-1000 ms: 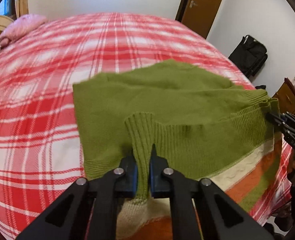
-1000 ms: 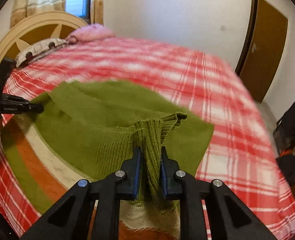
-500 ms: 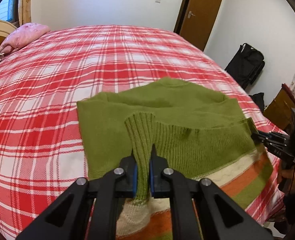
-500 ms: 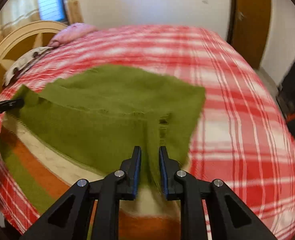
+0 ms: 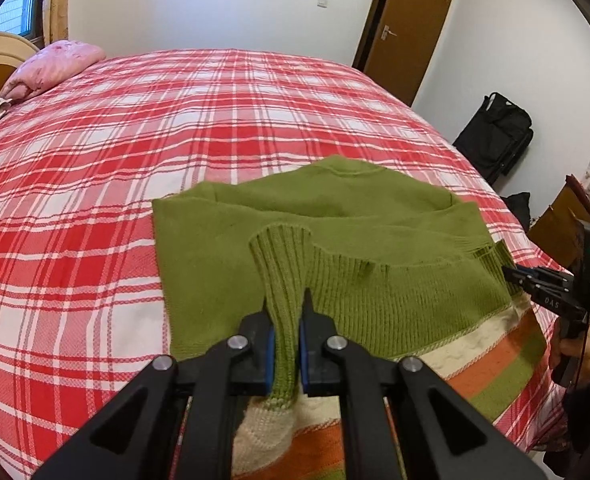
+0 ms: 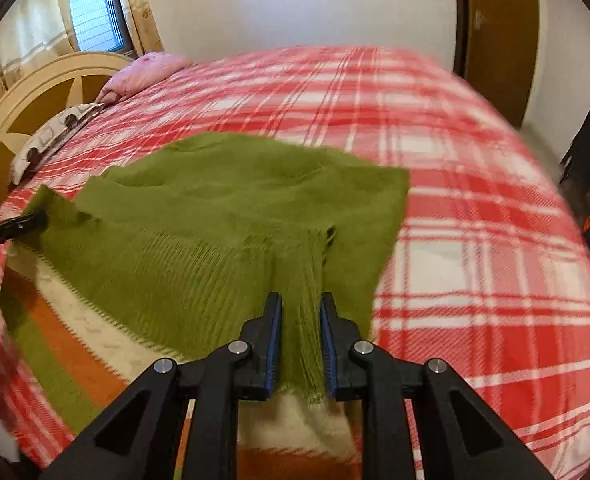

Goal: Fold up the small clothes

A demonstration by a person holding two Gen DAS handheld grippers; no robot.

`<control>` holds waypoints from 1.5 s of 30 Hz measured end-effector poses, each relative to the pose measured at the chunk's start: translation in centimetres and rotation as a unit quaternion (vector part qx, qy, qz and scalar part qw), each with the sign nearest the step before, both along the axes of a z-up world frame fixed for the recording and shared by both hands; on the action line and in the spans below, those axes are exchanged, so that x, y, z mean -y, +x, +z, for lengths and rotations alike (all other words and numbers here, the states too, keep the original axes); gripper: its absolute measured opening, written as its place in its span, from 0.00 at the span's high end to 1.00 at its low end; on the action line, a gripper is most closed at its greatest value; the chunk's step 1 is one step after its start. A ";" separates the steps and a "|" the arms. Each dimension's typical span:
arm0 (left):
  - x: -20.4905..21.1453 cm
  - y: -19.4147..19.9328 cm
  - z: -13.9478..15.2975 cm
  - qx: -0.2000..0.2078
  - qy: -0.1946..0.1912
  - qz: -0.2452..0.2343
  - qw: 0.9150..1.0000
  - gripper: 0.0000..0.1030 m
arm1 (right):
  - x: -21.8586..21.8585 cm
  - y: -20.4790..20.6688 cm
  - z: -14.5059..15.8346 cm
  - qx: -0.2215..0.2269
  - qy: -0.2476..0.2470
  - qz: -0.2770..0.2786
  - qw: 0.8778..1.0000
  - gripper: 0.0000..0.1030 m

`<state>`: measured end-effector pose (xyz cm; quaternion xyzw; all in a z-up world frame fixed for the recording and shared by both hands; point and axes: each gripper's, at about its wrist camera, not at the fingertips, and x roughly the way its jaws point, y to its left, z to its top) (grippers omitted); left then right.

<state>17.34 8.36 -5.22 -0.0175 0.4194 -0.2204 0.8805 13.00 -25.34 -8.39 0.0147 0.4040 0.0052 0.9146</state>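
- Since a second ago, the sweater (image 5: 355, 240) has been lowered and its folded green half is now laid flat over the striped half, where earlier it hung raised between the two tools.
- Nearest in the left wrist view, the left gripper (image 5: 286, 312) is seen pressed together on a ribbed green hem fold (image 5: 281, 264), which stands up between the blue pads.
- Nearest in the right wrist view, the right gripper (image 6: 301, 312) has its fingers set either side of a ribbed green fold; the jaws have just been closing, and the knit is pinched between them, though that view is blurred.
- Just under both tools, cream, orange and green stripes (image 5: 491, 356) of the sweater's lower layer are left uncovered at the near bed edge.
- Beyond the hem, the green body is spread flat on the bed (image 5: 135, 140), with the neckline (image 5: 347, 170) at its far side.
- At the right edge of the left view, the right tool is held by a hand (image 5: 575, 354), its tip touching the sweater's corner.
- Farther off, the red plaid cover is bare up to a pink pillow (image 5: 53, 66) by the headboard (image 6: 35, 112).
- Against the far wall, a brown door (image 5: 409, 28) and a black bag (image 5: 499, 136) are seen.
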 end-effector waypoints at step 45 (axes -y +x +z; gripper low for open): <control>0.2 13.7 -4.4 -0.021 0.038 0.128 0.991 0.86 | 1.3 15.5 -0.2 0.043 -0.112 -0.068 0.990 0.97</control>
